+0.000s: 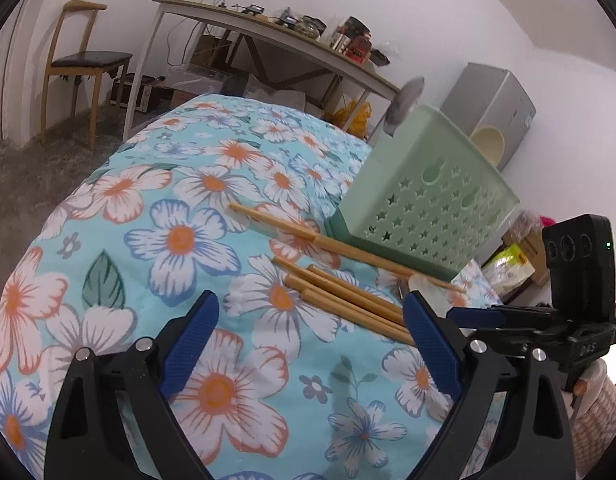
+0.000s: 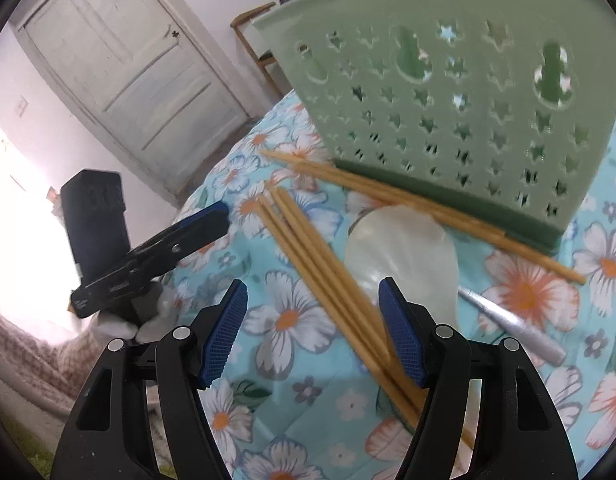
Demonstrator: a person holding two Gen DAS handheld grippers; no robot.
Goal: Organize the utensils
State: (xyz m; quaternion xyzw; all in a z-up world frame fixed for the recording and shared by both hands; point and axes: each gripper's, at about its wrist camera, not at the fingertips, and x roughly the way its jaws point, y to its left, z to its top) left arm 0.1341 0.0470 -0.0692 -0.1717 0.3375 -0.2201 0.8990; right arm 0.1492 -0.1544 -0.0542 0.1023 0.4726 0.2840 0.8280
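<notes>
Several long wooden chopsticks [image 2: 327,276] lie on the floral cloth [image 1: 180,240] beside the pale green perforated plastic holder [image 2: 447,92]; right gripper [image 2: 311,336] half-open around them, left gripper [image 1: 308,336] wide, empty

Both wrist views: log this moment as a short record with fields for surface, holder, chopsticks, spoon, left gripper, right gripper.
surface: floral cloth
holder: green holder upright on cloth, pierced with stars
chopsticks: bundle of chopsticks loose on cloth; another pair along holder's base
spoon: pale spoon beside the bundle
left gripper: jaws open, empty
right gripper: jaws open around the bundle, not gripping
</notes>
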